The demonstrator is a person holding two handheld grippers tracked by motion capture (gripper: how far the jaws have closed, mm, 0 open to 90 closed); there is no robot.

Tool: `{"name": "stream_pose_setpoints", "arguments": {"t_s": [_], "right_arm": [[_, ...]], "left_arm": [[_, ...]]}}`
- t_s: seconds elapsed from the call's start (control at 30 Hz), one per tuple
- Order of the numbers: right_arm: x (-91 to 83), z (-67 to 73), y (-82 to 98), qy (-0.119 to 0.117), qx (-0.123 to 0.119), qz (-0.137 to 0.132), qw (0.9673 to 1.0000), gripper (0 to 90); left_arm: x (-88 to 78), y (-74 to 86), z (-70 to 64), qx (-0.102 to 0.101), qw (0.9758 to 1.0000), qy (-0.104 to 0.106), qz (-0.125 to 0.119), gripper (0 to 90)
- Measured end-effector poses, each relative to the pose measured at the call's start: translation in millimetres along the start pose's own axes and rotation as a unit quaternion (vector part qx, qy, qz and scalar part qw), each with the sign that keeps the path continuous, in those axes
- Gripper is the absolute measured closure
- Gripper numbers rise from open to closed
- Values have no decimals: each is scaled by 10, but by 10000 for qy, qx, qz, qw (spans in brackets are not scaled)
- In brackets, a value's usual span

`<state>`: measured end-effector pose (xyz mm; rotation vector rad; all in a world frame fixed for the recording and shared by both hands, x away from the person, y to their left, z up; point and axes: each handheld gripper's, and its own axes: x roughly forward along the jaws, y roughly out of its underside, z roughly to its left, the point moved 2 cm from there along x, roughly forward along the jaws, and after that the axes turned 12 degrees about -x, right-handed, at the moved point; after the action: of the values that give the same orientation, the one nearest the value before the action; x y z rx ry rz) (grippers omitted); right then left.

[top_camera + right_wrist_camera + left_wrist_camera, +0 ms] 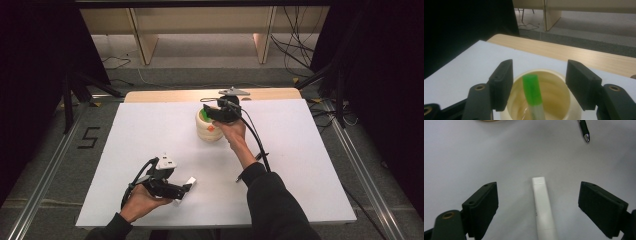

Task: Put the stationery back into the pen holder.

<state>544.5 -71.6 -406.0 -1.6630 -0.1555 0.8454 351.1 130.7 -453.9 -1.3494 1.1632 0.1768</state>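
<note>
Pens going into the cream holder: one white one waits at the near left, a green-capped one already stands in the cup at the far middle.

At the near left the left gripper (187, 189) hovers low over the table (310, 165) with its jaws apart and nothing between the pads but the white pen (544, 207), which lies flat and untouched, lined up along the gap, probably so the jaws can close across its barrel. A dark pen (584, 130) lies farther off to the right. At the far middle the right gripper (539, 85) sits over the cream pen holder (571, 112), jaws spread clear of the green-capped marker (532, 92) that leans upright inside, likely just let go so the cup carries it.
</note>
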Motion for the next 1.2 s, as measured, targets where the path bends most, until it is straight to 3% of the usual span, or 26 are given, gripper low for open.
{"name": "stream_pose_setpoints", "arguments": {"t_s": [0.2,0.5,0.7,1.0,1.2], "right_arm": [[-210,-48,-81,-23,-53,-111,9999,351],[-576,8,-133,-252,-520,-305,9979,312],[-782,14,-81,-358,-711,-269,9965,297],[-1063,43,3,-266,-996,-432,9937,287],[-1218,65,132,-336,-1039,-454,9930,281]], "left_arm": [[29,9,16,16,9998,-63,184,158],[68,25,27,-50,9993,-117,349,160],[84,33,33,-48,9988,-147,469,160],[111,47,40,-71,9980,-183,594,160],[126,54,26,-42,9973,-221,696,160]]}}
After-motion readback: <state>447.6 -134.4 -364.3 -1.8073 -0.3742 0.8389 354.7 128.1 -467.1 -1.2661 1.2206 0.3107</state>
